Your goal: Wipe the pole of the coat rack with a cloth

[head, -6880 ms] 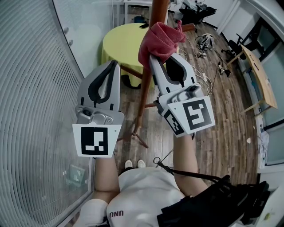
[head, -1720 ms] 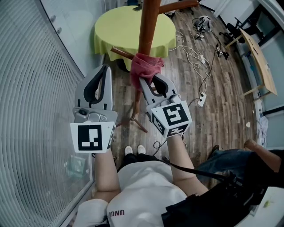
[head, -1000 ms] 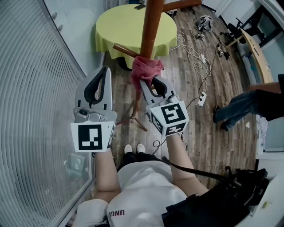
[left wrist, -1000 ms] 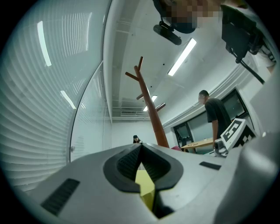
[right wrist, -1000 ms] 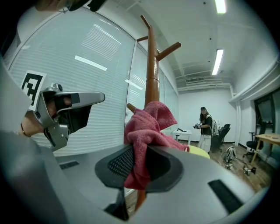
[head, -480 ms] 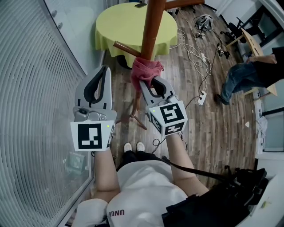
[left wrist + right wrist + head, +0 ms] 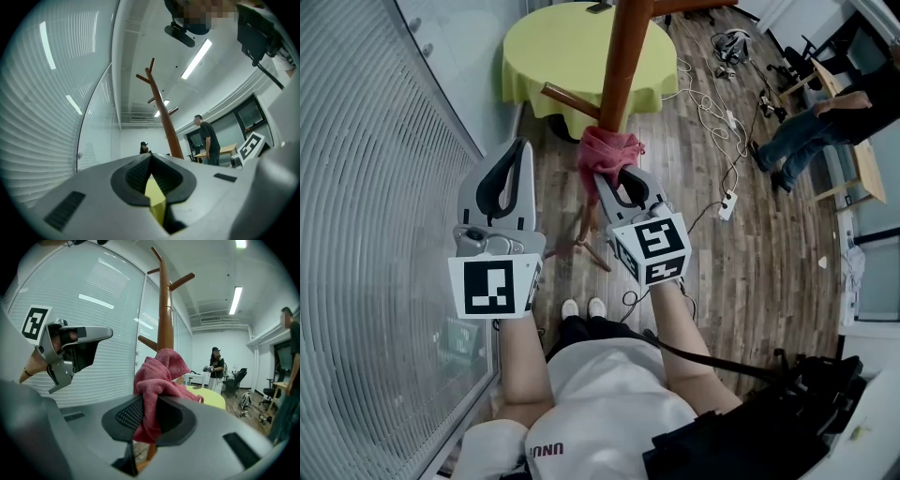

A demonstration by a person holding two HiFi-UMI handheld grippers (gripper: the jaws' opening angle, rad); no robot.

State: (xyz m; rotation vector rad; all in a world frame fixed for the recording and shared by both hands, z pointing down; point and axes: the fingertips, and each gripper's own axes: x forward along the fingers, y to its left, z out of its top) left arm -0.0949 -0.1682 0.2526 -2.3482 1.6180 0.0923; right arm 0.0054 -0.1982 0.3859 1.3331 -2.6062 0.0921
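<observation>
Gripping the red cloth, the right gripper sits at centre frame of the head view, its jaws clenched on the lower fold of the fabric. In the right gripper view the cloth rises out of the right gripper in a loose bunch.

- Cloth position: bunched against the brown pole of the coat rack and touching it, just below a lower peg.
- Left gripper: left of centre, beside the pole and apart from it. Its jaw tips are pressed together with nothing gripped between them, as the left gripper view confirms.
- Left edge: a glass wall with blinds fills the left side of the frame, close beside the left gripper.
- Top centre: a round table under a yellow-green cover stands behind the pole.
- Below the grippers: the rack's feet rest on the plank floor.
- Right of centre: cables with a power strip lie on the floor.
- Upper right: a person stands near a wooden desk, with bare planks between them and the rack.
</observation>
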